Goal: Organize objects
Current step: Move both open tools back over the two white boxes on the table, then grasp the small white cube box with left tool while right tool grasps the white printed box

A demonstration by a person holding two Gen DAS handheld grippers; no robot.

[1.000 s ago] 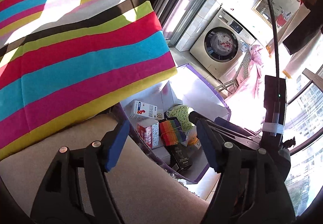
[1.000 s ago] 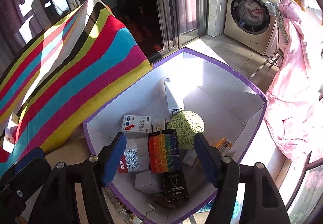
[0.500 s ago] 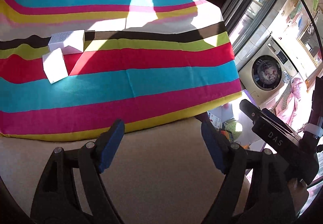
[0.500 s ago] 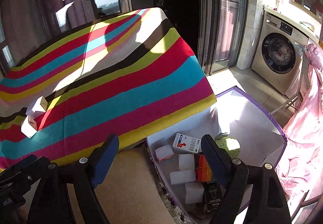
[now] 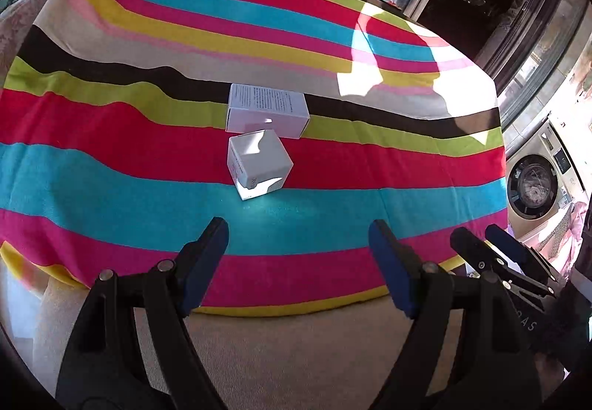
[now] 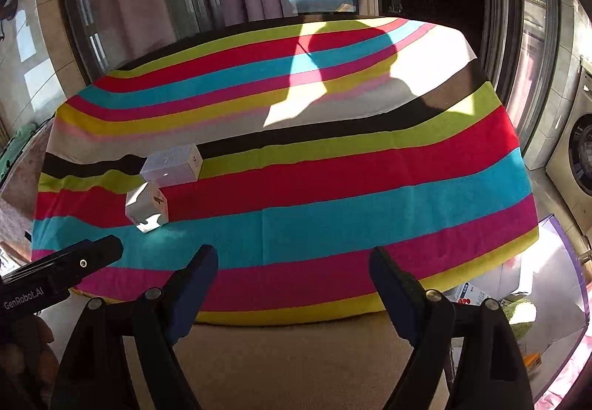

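Two white boxes lie together on the striped tablecloth [image 5: 111, 169]: a small cube box [image 5: 259, 164] [image 6: 147, 206] and, just behind it, a longer flat box [image 5: 267, 111] [image 6: 172, 165]. My left gripper [image 5: 298, 243] is open and empty, hanging over the cloth's near stripes a short way in front of the cube. My right gripper [image 6: 292, 269] is also open and empty, near the table's front edge and to the right of both boxes. The left gripper's body shows at the lower left of the right wrist view.
A purple-edged storage box [image 6: 555, 262] on the floor to the right of the table holds a red-and-white carton [image 6: 468, 295] and a green sponge [image 6: 520, 312]. A washing machine [image 5: 536, 184] stands further right. Windows and curtains rise behind the table.
Both grippers swung left, away from the storage box on the floor and over to the table. The two white boxes came to the middle of the left wrist view. Both grippers' jaws opened a little wider.
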